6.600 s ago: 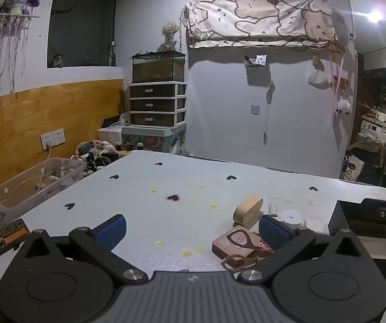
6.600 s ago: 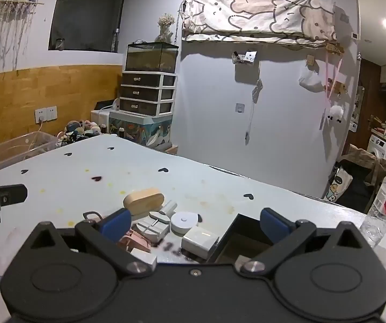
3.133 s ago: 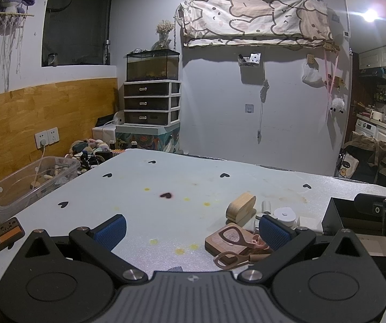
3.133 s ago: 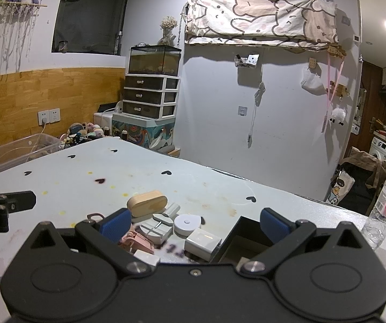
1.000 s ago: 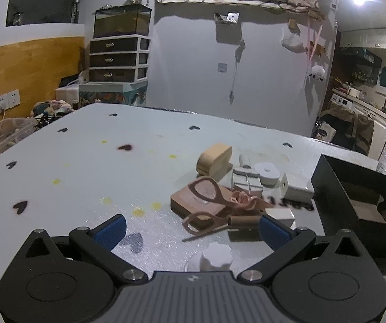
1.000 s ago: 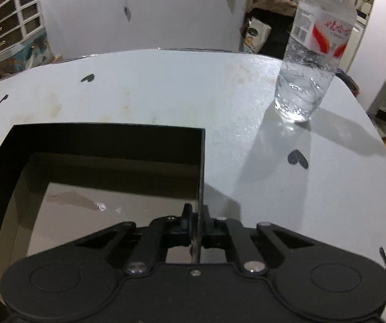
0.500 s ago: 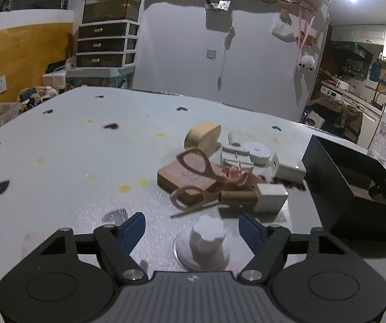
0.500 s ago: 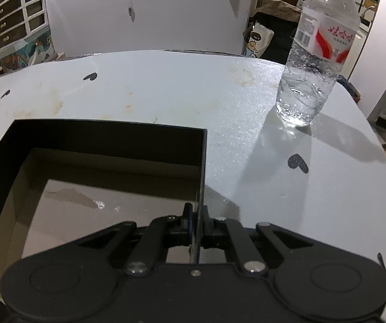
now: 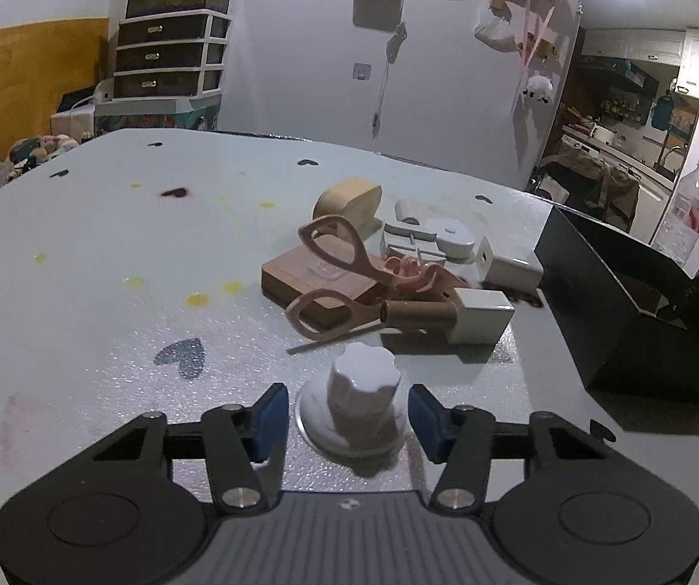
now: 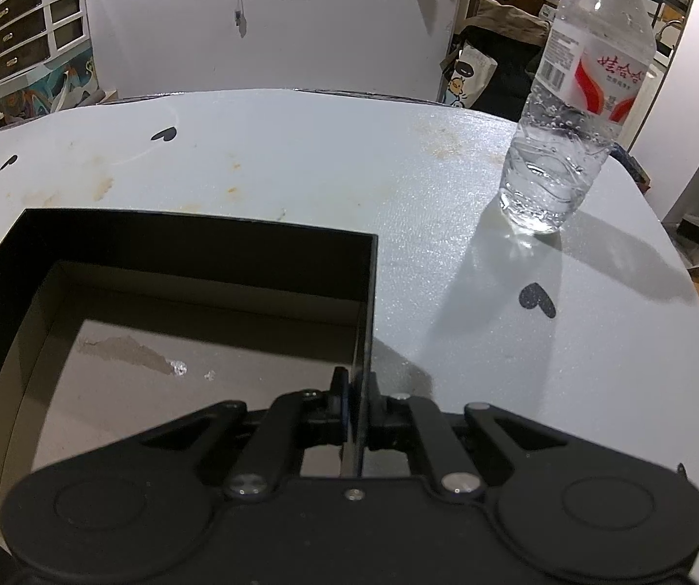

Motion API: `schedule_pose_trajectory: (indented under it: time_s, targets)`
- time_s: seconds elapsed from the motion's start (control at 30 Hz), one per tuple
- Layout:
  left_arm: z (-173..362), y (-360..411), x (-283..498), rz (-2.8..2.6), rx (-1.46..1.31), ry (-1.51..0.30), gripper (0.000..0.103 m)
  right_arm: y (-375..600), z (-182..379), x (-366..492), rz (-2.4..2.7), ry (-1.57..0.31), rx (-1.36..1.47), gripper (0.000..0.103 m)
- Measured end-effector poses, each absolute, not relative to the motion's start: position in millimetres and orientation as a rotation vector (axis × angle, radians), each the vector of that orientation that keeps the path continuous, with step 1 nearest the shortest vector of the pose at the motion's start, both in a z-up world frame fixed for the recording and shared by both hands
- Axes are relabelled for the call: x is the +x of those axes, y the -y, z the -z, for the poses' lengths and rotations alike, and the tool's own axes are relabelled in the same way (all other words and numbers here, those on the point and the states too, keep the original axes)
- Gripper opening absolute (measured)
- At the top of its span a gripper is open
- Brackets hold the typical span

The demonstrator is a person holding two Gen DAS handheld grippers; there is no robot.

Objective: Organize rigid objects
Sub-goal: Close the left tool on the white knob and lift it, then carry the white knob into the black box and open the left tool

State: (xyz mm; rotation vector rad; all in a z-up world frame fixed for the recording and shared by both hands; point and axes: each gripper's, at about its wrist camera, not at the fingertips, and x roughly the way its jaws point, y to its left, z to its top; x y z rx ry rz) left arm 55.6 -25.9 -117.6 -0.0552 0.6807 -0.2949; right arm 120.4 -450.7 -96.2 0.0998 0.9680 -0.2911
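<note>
Close wrist views — sharing black box [image 9: 637, 302].

white knob [image 9: 363, 392] | upright, on table | black box [image 10: 193, 243] | open, empty

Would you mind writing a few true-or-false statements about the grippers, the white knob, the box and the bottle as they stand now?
1. The white knob stands between the left gripper pads. True; the jaws have just been closing, and a gap shows on each side.
2. The right gripper is open above the table. False: it is shut on the side wall of the black box.
3. The black box holds the scissors. False: the scissors lie on the wooden block outside, and the part of the box floor that shows is bare.
4. The water bottle stands upright on the table. True.
</note>
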Motion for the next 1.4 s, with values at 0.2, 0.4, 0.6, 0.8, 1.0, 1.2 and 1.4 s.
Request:
schedule_pose_trajectory:
  time_s: [0.2, 0.4, 0.6, 0.8, 1.0, 1.2, 1.4]
  targets:
    - [117, 31, 61, 0.291, -0.060, -0.664, 0.046, 450, 96, 120, 0.292, -0.968, 0.093, 0.005]
    - [110, 33, 58, 0.294, -0.049, -0.627, 0.044, 449, 96, 120, 0.293, -0.968, 0.088, 0.006]
    - [84, 46, 65, 0.348, -0.042, -0.577, 0.030, 448, 97, 121, 0.293, -0.968, 0.087, 0.006]
    - [51, 80, 80, 0.445, -0.027, -0.517, 0.030, 447, 97, 121, 0.295, -0.968, 0.090, 0.006]
    - [29, 124, 96, 0.528, -0.009, -0.499, 0.030, 446, 97, 123, 0.298, -0.982, 0.071, 0.006]
    - [17, 164, 108, 0.579, 0.012, -0.490, 0.030, 450, 95, 128, 0.268, -1.013, 0.066, 0.006]
    - [18, 193, 122, 0.601, 0.027, -0.512, 0.030, 454, 94, 130, 0.243, -1.033, 0.077, 0.005]
